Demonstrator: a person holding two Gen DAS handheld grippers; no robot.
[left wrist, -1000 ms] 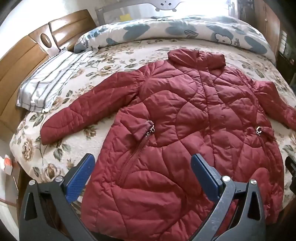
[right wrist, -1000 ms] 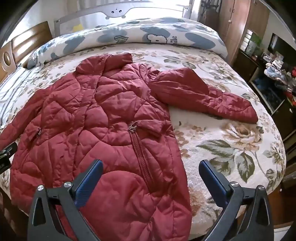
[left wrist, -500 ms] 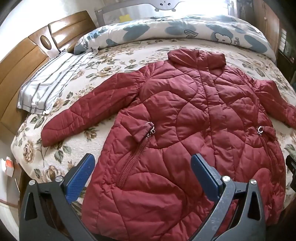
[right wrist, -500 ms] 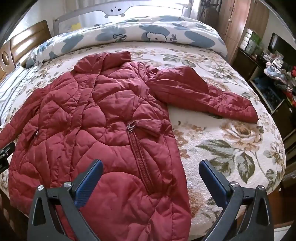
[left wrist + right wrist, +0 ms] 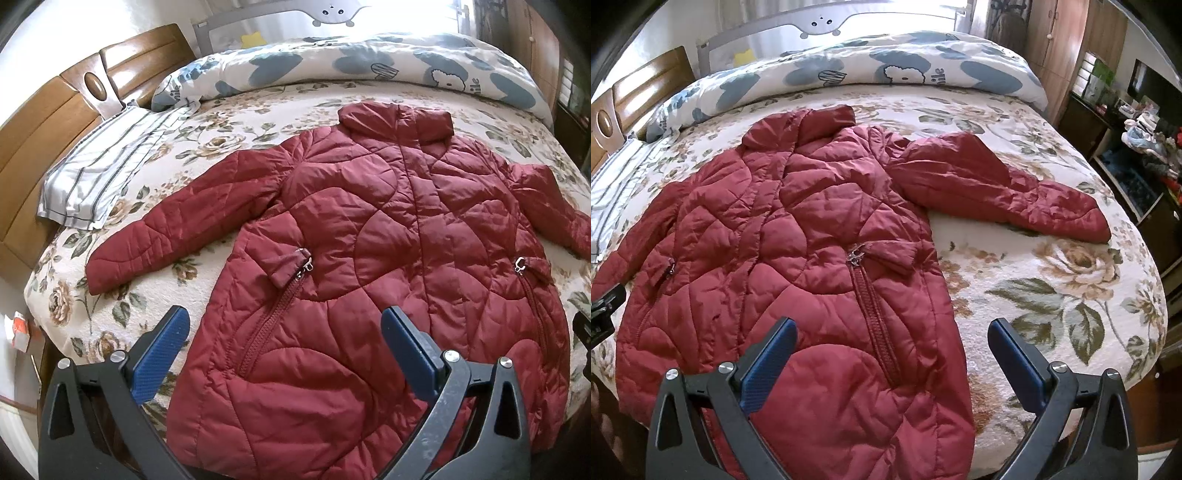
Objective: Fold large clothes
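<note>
Dark red quilted puffer coat (image 5: 388, 258) lies flat, front side up, spread across a bed covered with a cream bedspread printed with brown roses and green leaves (image 5: 155, 206). Its stand-up collar (image 5: 395, 122) points toward the far side of the bed, where a rolled white duvet with blue-grey shapes and a cartoon bear (image 5: 369, 66) runs along the coat's top. One sleeve (image 5: 177, 229) stretches away from the coat body toward a folded white cloth with grey stripes (image 5: 99, 177), which rests beside the brown wooden headboard (image 5: 48, 129). The other sleeve (image 5: 1004, 188) angles outward on the opposite side of the coat, its cuff lying on the bedspread. Two zipped pockets with small metal pulls sit on the coat's front, one on each half (image 5: 306, 262) (image 5: 855, 254).

The left gripper (image 5: 284, 332), black-framed with blue ribbed pads, hangs above the coat's lower hem on the striped-cloth side, its jaws spread wide and holding nothing; one pad is over the bedspread just beside the coat, the other over the coat itself. The right gripper (image 5: 892, 343) hangs above the hem on the coat's other side, likewise wide apart and empty, one pad over the coat and one over bare bedspread (image 5: 1052, 288).
</note>
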